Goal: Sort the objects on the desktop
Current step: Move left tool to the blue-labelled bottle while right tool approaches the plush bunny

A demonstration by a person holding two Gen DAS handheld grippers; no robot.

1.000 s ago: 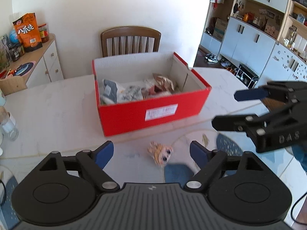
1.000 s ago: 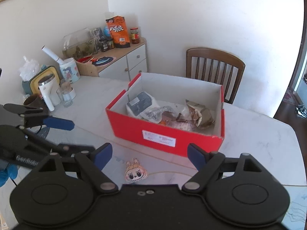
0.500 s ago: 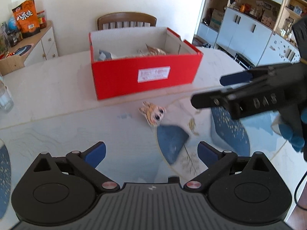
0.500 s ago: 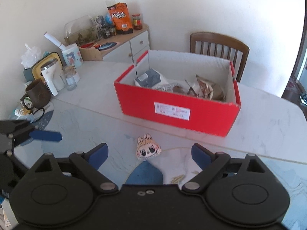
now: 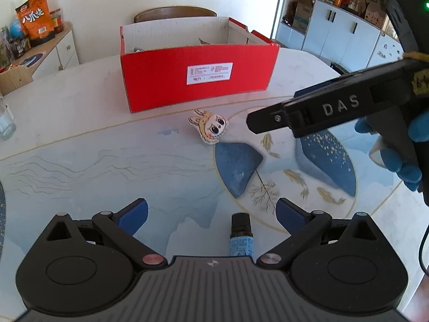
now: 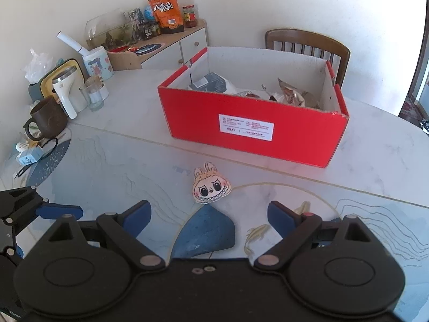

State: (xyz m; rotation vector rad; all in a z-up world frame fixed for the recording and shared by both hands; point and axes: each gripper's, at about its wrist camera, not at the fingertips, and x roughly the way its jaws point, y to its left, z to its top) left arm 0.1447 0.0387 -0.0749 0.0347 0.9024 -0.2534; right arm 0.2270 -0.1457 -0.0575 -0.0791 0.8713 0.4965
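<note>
A red open box (image 5: 198, 80) (image 6: 252, 131) with several packets inside stands on the marble table. A small cartoon bunny-face charm (image 5: 209, 128) (image 6: 211, 190) lies in front of it. A small dark bottle with a blue label (image 5: 240, 234) lies on the table between my left gripper's fingers. My left gripper (image 5: 211, 214) is open and low over the bottle. My right gripper (image 6: 209, 214) is open and empty, just short of the charm; it also shows from the side at the right of the left wrist view (image 5: 332, 110).
A mug (image 6: 48, 119), glasses, a white appliance and small items crowd the table's left edge. A sideboard (image 6: 161, 45) with snack bags stands behind. A wooden chair (image 6: 308, 45) stands behind the box. White cabinets (image 5: 335, 32) stand at the right.
Both grippers pulled back and down from the box toward the near table. The bottle came into view between the left fingers. The box and charm stayed put.
</note>
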